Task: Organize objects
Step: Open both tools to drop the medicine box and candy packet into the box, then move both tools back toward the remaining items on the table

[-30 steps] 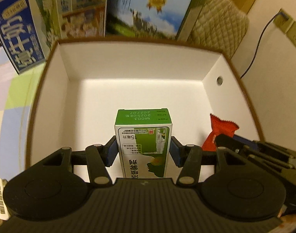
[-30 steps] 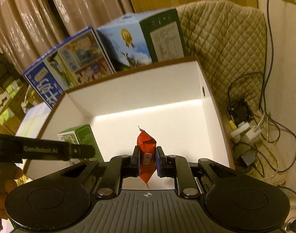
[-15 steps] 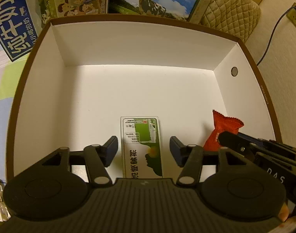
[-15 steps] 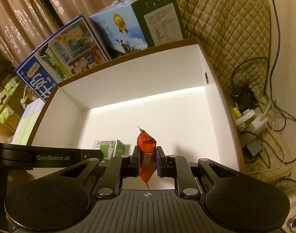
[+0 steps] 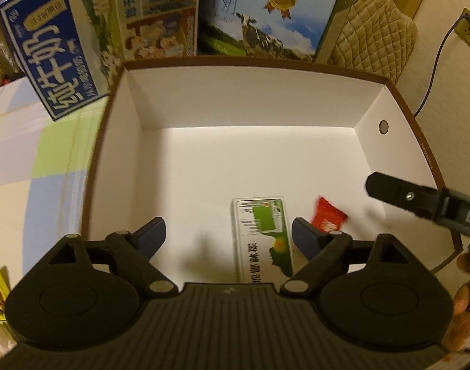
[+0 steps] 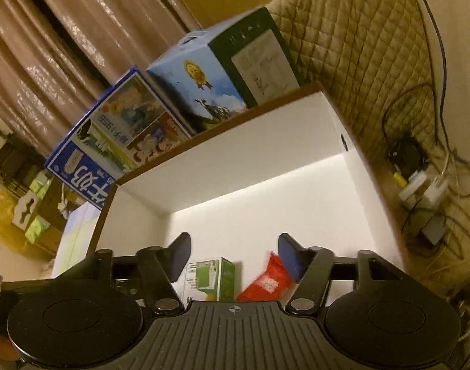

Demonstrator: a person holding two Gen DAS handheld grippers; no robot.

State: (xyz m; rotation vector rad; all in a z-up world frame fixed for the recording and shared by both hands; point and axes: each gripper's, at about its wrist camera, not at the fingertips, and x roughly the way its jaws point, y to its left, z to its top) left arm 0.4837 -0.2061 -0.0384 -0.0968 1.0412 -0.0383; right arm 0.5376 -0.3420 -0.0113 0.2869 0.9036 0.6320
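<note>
A green and white carton (image 5: 262, 237) lies flat on the floor of the white box with a brown rim (image 5: 105, 129). Just right of it lies a red snack packet (image 5: 327, 217). My left gripper (image 5: 228, 234) hangs open above the box's near part, its fingers wide and holding nothing. The right gripper's black finger (image 5: 401, 192) reaches in from the right, above the packet. In the right wrist view my right gripper (image 6: 235, 254) is open too, with the carton (image 6: 210, 277) and the red packet (image 6: 265, 282) lying below it in the box (image 6: 235, 160).
Two large milk cartons (image 5: 105, 37) (image 5: 265, 18) stand behind the box. A quilted beige cover (image 6: 358, 46) is at the right, with cables and plugs (image 6: 426, 191) on the floor. A pastel checked cloth (image 5: 34, 154) lies left of the box. A hand (image 5: 460, 308) shows at the right edge.
The right gripper has opened and dropped the red packet, which now lies beside the carton. The left gripper has opened wider and drawn back and left from the carton.
</note>
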